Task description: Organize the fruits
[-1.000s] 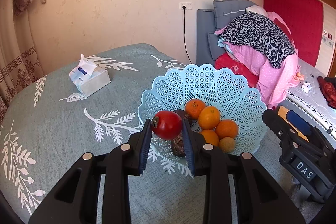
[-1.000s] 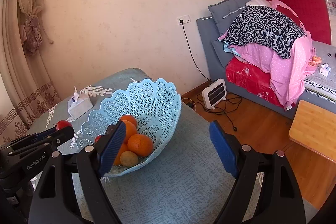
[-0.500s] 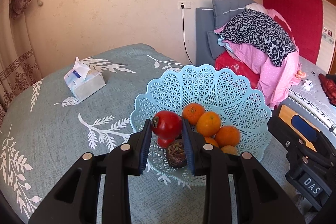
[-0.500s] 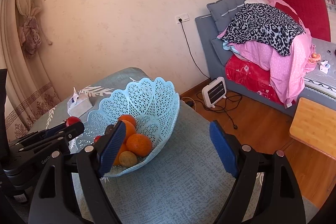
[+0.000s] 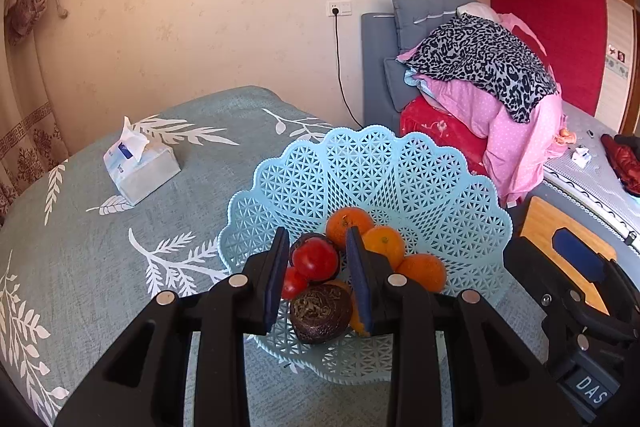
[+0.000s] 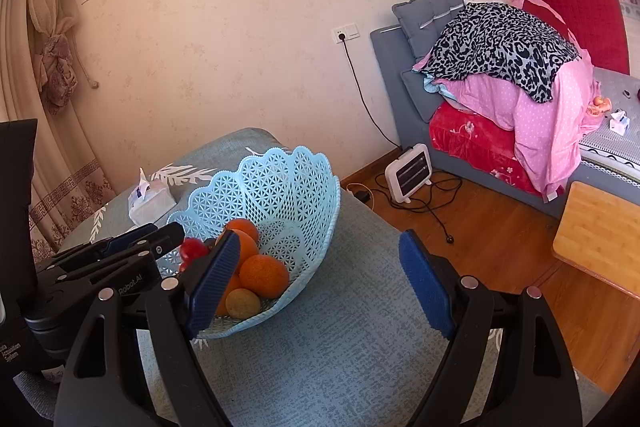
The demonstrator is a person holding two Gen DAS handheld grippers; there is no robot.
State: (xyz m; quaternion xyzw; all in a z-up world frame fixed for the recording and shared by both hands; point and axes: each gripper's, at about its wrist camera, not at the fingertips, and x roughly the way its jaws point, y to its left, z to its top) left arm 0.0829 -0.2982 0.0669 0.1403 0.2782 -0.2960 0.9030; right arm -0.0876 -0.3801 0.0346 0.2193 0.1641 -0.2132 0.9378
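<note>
The left gripper [image 5: 318,263], now forward over the pale blue lattice plastic basket [image 5: 420,179], clamps the round red tomato [image 5: 315,259] above the fruit, while the right gripper [image 6: 320,279] gapes wide alongside.

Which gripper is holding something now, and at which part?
Left gripper seems to hold the red tomato by its two sides; right gripper is open, holding nothing.
</note>
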